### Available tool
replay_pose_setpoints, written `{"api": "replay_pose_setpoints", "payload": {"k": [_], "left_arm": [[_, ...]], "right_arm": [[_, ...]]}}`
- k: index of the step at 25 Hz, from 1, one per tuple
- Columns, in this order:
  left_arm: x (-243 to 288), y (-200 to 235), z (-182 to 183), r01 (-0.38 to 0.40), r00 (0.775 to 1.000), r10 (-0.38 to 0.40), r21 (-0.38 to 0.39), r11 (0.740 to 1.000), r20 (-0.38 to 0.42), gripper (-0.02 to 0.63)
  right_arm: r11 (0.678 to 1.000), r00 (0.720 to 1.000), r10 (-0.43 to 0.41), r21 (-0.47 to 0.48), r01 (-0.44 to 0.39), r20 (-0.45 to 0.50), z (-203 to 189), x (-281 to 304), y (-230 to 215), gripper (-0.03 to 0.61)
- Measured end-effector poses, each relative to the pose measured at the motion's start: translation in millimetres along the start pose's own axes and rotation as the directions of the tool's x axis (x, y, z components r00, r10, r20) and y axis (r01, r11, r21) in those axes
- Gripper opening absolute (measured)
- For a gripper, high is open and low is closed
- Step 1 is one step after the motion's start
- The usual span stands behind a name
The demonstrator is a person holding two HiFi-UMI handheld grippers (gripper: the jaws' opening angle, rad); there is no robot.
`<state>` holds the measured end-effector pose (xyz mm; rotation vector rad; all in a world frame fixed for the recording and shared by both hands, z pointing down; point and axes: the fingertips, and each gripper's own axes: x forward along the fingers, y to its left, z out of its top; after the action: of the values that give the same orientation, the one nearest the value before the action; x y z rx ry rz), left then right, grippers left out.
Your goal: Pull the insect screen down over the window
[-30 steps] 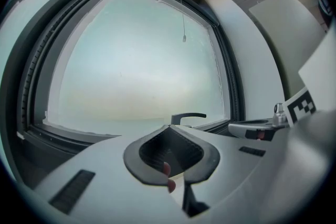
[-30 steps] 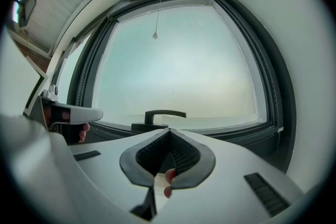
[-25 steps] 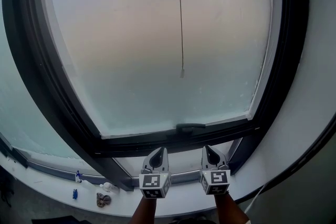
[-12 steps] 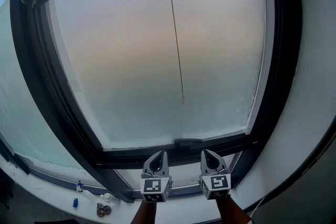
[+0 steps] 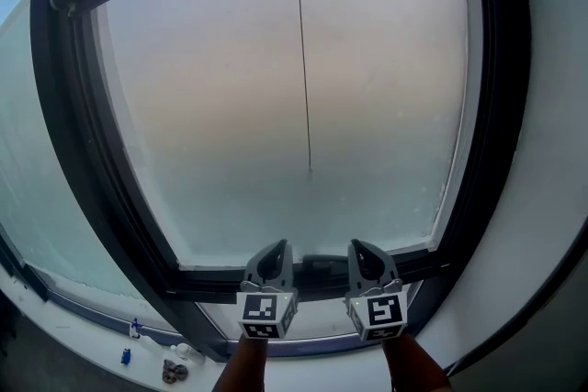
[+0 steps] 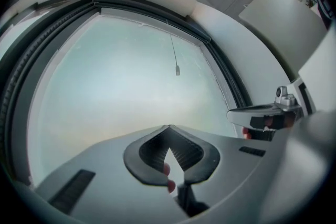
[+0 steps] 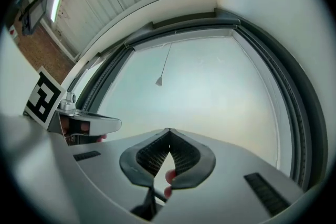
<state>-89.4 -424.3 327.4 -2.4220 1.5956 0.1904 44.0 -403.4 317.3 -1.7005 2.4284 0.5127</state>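
Black window frame (image 5: 78, 151), pale frosted glass (image 5: 211, 106), thin dark cord (image 5: 302, 60), white wall (image 5: 551, 197)

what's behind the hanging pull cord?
Behind the pull cord only the hazy window pane shows, set in the dark frame. Whatever lies outside cannot be made out through it.

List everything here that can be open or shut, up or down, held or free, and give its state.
Left gripper: shut, empty.
Right gripper: shut, empty.
Thin dark pull cord with small end weight: hanging free, not gripped.
Dark-framed frosted window: appears closed.
Dark window handle: lying flat along the bottom rail.
Insect screen: no lower edge shows across the pane; apparently not yet pulled down.
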Motion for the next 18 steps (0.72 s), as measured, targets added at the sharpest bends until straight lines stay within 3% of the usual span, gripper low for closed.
{"api": "replay_pose_setpoints", "payload": {"k": [6,8,12,15,18], "left_arm": [[16.2,14.5,63.4,-0.036,0.993,0.022,0.126,0.991,0.114,0.003],[22.0,16.2,86.9,-0.056,0.989,0.026,0.204,0.977,0.143,0.002],[29.6,8.2,131.2,-0.107,0.98,0.026,0.41,0.906,0.198,0.002],[39.1,8.7,163.2,-0.151,0.969,0.03,0.494,0.856,0.244,0.003],[50.2,11.6,187.9,-0.187,0.965,0.043,0.559,0.808,0.26,0.002]], "right_arm": [[0.999,0.992,-0.015,-0.05,0.021,0.124,59.5,21.5,-18.7,0.002],[0.997,0.984,-0.018,-0.071,0.031,0.176,83.0,28.1,-26.2,0.002],[0.995,0.967,-0.037,-0.08,0.059,0.252,121.9,34.3,-47.2,0.002],[0.992,0.966,-0.035,-0.108,0.064,0.256,144.7,43.1,-57.5,0.002],[0.977,0.974,0.021,-0.209,0.027,0.227,169.0,54.7,-52.1,0.002]]}}
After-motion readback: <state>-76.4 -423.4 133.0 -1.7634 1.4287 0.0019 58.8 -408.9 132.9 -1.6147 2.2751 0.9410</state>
